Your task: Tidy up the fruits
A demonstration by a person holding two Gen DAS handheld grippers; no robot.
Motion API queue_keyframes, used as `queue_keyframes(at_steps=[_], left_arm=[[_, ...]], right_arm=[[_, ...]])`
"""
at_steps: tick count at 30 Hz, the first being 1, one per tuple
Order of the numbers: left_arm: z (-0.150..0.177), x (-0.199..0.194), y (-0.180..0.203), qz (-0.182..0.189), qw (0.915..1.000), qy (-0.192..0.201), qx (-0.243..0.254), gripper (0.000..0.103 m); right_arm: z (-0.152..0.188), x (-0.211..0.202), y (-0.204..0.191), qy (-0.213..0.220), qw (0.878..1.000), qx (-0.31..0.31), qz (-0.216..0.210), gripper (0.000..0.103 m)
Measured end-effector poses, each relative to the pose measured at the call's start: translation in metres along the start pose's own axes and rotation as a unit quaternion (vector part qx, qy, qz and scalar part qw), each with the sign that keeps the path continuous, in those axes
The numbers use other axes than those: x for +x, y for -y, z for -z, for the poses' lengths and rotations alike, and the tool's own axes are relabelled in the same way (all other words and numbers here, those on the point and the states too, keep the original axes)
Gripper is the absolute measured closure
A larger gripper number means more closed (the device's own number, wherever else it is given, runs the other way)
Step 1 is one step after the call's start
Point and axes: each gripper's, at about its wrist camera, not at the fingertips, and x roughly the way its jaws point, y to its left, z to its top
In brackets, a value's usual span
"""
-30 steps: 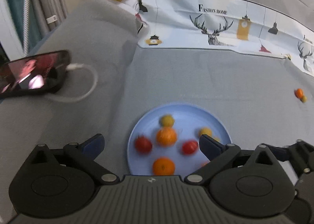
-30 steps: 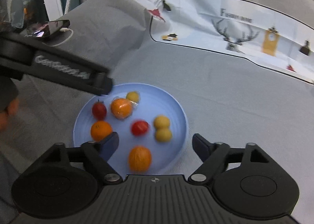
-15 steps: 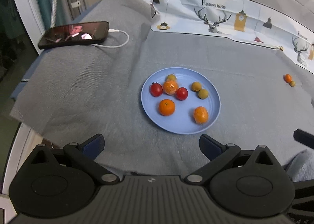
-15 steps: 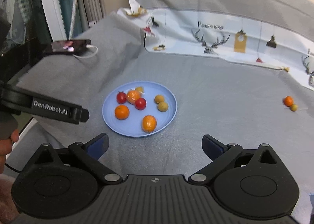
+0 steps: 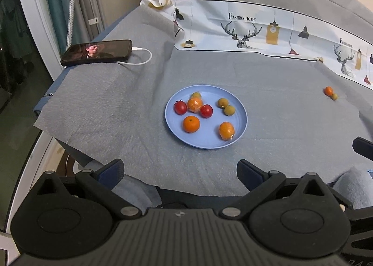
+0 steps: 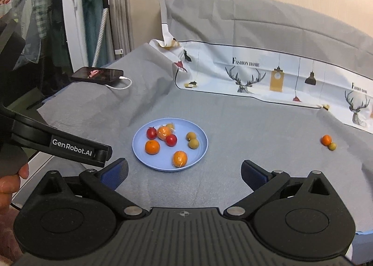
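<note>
A blue plate (image 5: 240, 130) (image 6: 139, 149) sits on the grey cloth and holds several fruits: two red tomatoes, oranges (image 5: 191, 124) (image 6: 152, 146) and small green-yellow fruits (image 5: 229, 110). A small orange (image 5: 328, 90) (image 6: 326, 140) and a small green fruit (image 5: 334, 96) (image 6: 332, 146) lie loose on the cloth at the right. My left gripper (image 5: 180, 170) is open and empty, held back near the table's front edge. My right gripper (image 6: 184, 171) is open and empty, back from the plate. The left gripper's body (image 6: 77, 148) shows at left in the right wrist view.
A black phone (image 5: 96, 52) (image 6: 96, 74) with a white cable lies at the far left of the cloth. A printed white cloth (image 5: 268, 32) runs along the back. The table's front and left edges are close to the left gripper.
Both grippers have pulled back and up from the plate, which now looks smaller and farther. The fruits have not moved. Both stay open.
</note>
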Motion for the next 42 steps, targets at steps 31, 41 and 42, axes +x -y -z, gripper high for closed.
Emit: queue_keyframes(at_steps=[31,41,42], left_arm=[[0.0034,-0.0016,0.0034,-0.006,0.9998,0.004,0.020,0.000],[0.0030,0.0017,0.0063,-0.009,0.9996,0.000,0.025,0.000],[0.0030,0.0021,0.0066,-0.009,0.9996,-0.001,0.026,0.000]], right_arm=[[0.0023,-0.0063,-0.0084,0.007,1.000,-0.009,0.002,0.001],[0.0026,-0.0029,-0.0070,0.002,1.000,-0.007,0.000,0.001],[0.0026,-0.0026,-0.0065,0.002,1.000,-0.006,-0.001,0.001]])
